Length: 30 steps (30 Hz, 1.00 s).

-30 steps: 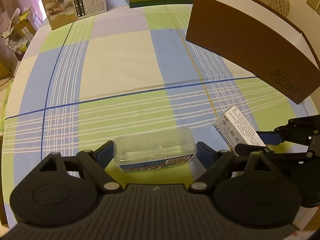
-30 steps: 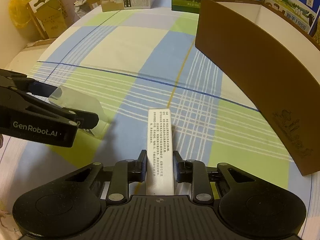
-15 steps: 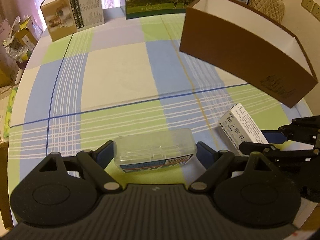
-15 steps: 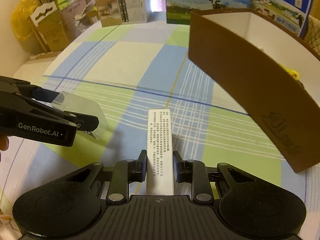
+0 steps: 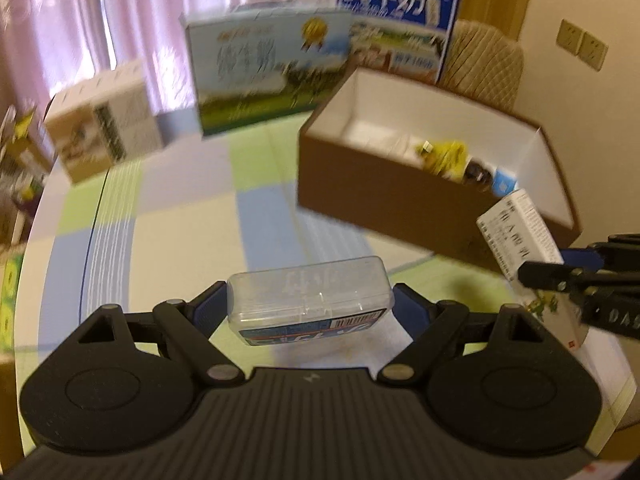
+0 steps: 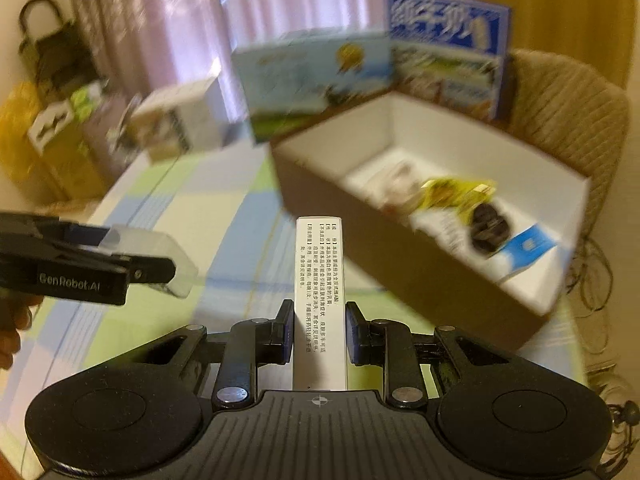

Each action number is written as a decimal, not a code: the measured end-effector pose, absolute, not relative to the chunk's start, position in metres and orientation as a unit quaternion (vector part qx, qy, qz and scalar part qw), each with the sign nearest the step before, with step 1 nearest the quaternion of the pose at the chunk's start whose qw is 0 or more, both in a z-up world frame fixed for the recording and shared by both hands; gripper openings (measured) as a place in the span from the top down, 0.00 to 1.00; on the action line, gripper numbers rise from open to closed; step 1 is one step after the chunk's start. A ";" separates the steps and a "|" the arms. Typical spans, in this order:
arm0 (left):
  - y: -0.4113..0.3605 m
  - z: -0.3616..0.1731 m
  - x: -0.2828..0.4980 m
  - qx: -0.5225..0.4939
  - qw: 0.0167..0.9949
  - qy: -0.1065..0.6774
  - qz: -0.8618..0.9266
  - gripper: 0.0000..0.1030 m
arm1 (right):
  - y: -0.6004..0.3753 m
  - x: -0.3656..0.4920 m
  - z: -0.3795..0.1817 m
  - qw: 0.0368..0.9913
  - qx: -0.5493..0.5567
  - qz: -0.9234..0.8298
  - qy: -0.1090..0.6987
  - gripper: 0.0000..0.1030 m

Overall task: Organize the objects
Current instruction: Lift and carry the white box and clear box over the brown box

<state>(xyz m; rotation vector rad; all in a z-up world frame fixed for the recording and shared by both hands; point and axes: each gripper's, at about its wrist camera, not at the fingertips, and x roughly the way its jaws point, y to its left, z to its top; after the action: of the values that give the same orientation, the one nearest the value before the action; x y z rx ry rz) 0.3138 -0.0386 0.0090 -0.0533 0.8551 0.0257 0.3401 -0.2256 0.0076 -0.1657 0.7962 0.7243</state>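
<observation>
My left gripper (image 5: pixel 310 306) is shut on a clear plastic case (image 5: pixel 308 294) with a blue label, held crosswise above the checked tablecloth (image 5: pixel 168 240). My right gripper (image 6: pixel 319 330) is shut on a slim white carton (image 6: pixel 318 280) with printed text, pointing forward. In the left wrist view the white carton (image 5: pixel 520 232) and the right gripper (image 5: pixel 580 276) show at the right, near the brown box (image 5: pixel 384 196). In the right wrist view the left gripper (image 6: pixel 132 264) and the clear case (image 6: pixel 160 252) hang at the left. The open brown box (image 6: pixel 360 220) holds several small items.
Two milk cartons (image 5: pixel 272 68) (image 5: pixel 400 20) and a white-brown box (image 5: pixel 104 120) stand along the table's far edge. A woven chair back (image 6: pixel 568 112) rises behind the brown box. Bags and cardboard (image 6: pixel 44 136) crowd the floor on the left. A hand (image 6: pixel 12 328) shows at the left edge.
Both grippers have risen with their loads and tilted up, so the inside of the brown box and the curtains now show. The grips are unchanged.
</observation>
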 end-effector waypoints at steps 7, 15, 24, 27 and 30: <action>-0.073 0.036 0.347 -0.014 0.926 0.377 -0.008 0.18 | -0.255 0.375 0.045 0.880 -0.050 0.329 0.340 0.78; -0.107 0.052 0.394 0.007 0.936 0.351 -0.021 0.17 | -0.262 0.420 0.062 0.889 -0.041 0.330 0.315 0.78; -0.120 0.038 0.458 0.012 0.929 0.370 -0.010 0.17 | -0.247 0.481 0.043 0.880 -0.073 0.327 0.337 0.78; -0.120 0.025 0.482 0.014 0.923 0.385 -0.005 0.17 | -0.239 0.503 0.027 0.872 -0.072 0.322 0.361 0.78; -0.121 0.012 0.509 0.025 0.916 0.401 -0.001 0.17 | -0.232 0.522 0.013 0.863 -0.064 0.323 0.382 0.78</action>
<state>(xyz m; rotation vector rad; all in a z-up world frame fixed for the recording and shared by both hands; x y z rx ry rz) 0.5086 -0.1208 0.0124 0.0511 0.8247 -0.0025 0.5224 -0.2316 0.0132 -0.1338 0.8004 0.6777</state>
